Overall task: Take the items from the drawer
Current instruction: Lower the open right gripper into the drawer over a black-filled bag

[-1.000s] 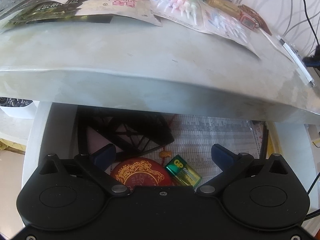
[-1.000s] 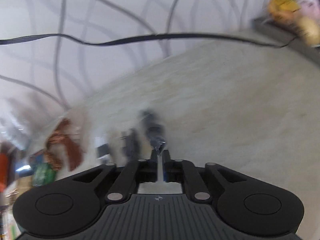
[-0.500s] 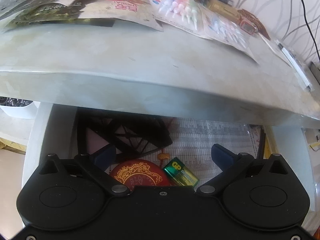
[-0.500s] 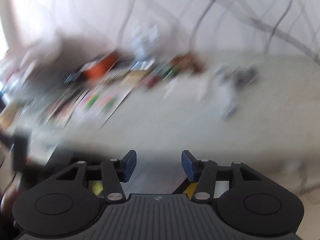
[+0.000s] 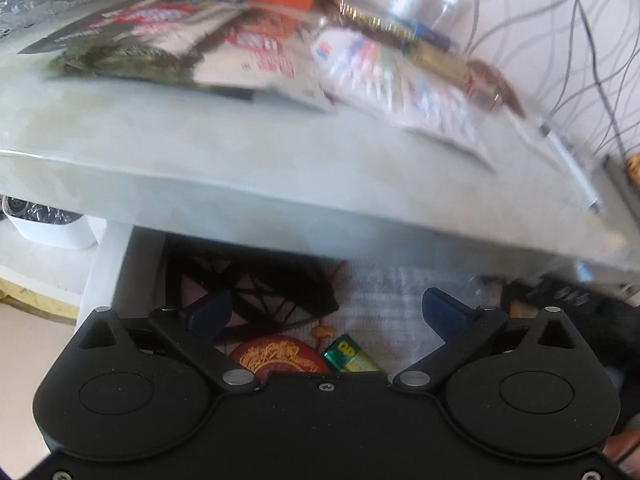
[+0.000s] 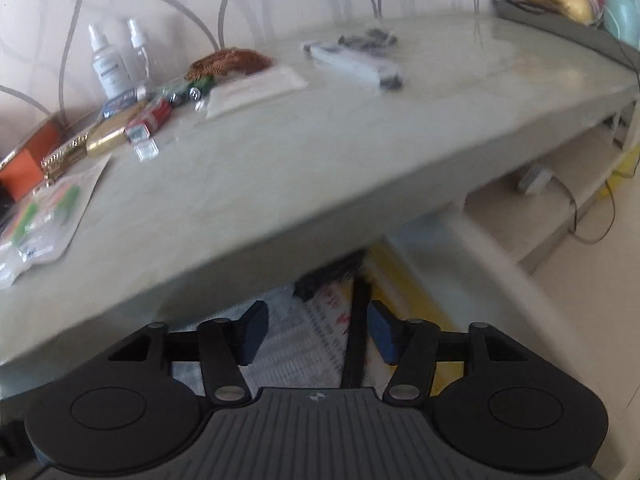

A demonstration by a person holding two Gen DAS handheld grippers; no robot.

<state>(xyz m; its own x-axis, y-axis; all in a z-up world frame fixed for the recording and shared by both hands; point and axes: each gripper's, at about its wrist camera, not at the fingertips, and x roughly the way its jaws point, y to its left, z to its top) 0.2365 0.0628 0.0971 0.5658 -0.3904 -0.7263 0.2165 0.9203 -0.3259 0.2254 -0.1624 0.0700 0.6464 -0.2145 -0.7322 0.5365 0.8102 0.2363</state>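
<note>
now both tools agape, empty: left tool (image 5: 326, 312), right tool (image 6: 318, 330), over drawer (image 6: 480, 248).

Bright daylight, motion-blurred tabletop (image 5: 280, 152) clutter, shadowed drawer (image 5: 120, 264), fisheye-bent edges

Left tool (image 5: 326, 314) spread wide, right tool (image 6: 318, 330) half open, both empty

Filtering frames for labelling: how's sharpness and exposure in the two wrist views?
Left wrist: the packets on the tabletop are motion-smeared, while the green battery in the shaded drawer stays legible. Right wrist: mostly sharp, with the white bottle readable, mild smear at the tabletop edge, drawer interior dim. Both bow straight edges from fisheye.
</note>
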